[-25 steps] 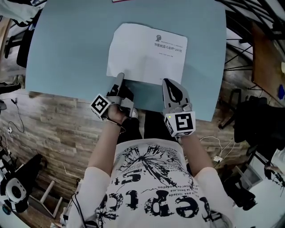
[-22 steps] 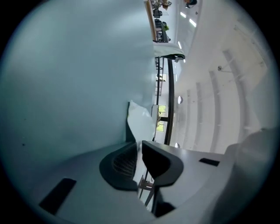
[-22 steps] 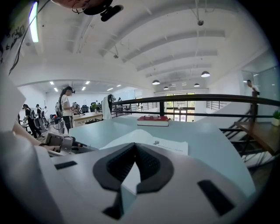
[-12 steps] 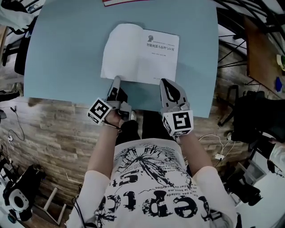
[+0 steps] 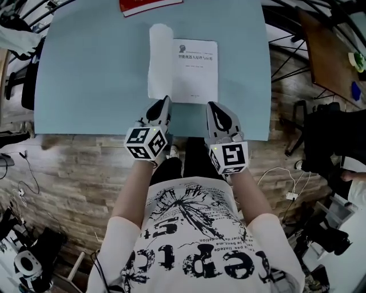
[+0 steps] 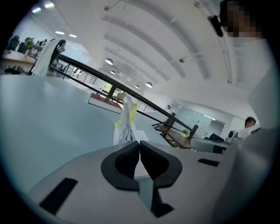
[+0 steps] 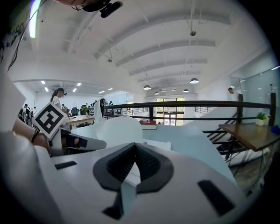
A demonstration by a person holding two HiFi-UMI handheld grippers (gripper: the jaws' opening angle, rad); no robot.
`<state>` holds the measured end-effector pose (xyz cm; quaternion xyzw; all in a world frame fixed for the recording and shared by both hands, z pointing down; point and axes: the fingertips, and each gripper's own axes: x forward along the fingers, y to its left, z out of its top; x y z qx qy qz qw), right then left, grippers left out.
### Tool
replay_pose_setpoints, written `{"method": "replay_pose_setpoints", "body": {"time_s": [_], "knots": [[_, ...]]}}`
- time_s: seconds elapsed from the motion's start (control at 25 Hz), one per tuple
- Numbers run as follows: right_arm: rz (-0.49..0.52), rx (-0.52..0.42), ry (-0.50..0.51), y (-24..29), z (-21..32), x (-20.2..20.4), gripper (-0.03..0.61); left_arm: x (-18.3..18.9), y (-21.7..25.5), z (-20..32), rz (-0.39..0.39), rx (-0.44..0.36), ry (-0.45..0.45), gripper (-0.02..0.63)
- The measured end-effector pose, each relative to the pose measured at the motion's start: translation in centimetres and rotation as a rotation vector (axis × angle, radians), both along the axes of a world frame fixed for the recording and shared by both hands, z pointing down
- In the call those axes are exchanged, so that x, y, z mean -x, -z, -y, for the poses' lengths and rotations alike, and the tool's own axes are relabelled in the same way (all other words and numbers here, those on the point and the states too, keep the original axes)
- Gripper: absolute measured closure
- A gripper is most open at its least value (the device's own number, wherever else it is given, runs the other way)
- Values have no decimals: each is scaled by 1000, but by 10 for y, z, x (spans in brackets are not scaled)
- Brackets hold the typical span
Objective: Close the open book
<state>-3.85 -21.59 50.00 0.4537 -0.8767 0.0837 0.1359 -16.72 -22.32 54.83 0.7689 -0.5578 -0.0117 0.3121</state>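
Note:
An open book [image 5: 194, 71] lies on the light blue table [image 5: 86, 68], its right page flat with the printed title showing. The left-hand pages [image 5: 160, 60] stand lifted and curled toward the spine. My left gripper [image 5: 164, 102] is at their near edge, rolled onto its side and shut on them. In the left gripper view these pages [image 6: 127, 120] rise straight ahead of the left gripper [image 6: 139, 146]. My right gripper [image 5: 213, 107] is shut and empty at the near edge of the right page; in the right gripper view the right gripper [image 7: 134, 148] shows its pads meeting.
A red book [image 5: 143, 6] lies at the table's far edge. The table's near edge runs just under both grippers. Dark chairs and cables stand on the floor to the right, and a railing [image 7: 175, 105] runs beyond the table.
The book's left pages went from flat to standing upright. My left gripper closed on them, rolled over and rose. The right gripper shifted slightly along the near edge.

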Motion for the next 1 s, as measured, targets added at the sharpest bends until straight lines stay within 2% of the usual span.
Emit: {"method": "replay_pose_setpoints", "body": {"time_s": [0.16,0.24,0.36,0.52,0.76,0.88,1.0], "knots": [[2,9,-52,0,-8,-20,568,-29,-9,1,227,24,-112,591],[4,11,-75,-1,-11,-30,568,-48,-16,0,312,23,-175,591],[-9,0,-112,-1,-12,-47,568,-76,-29,0,380,40,-256,590],[-27,16,-140,-7,-10,-64,568,-96,-53,3,461,106,-334,589],[-31,50,-163,-16,5,-81,568,-113,-87,6,507,225,-430,584],[-34,60,-161,-17,12,-82,568,-119,-92,4,483,257,-465,497],[-30,67,-163,-17,19,-82,568,-124,-90,2,458,257,-485,459]]}}
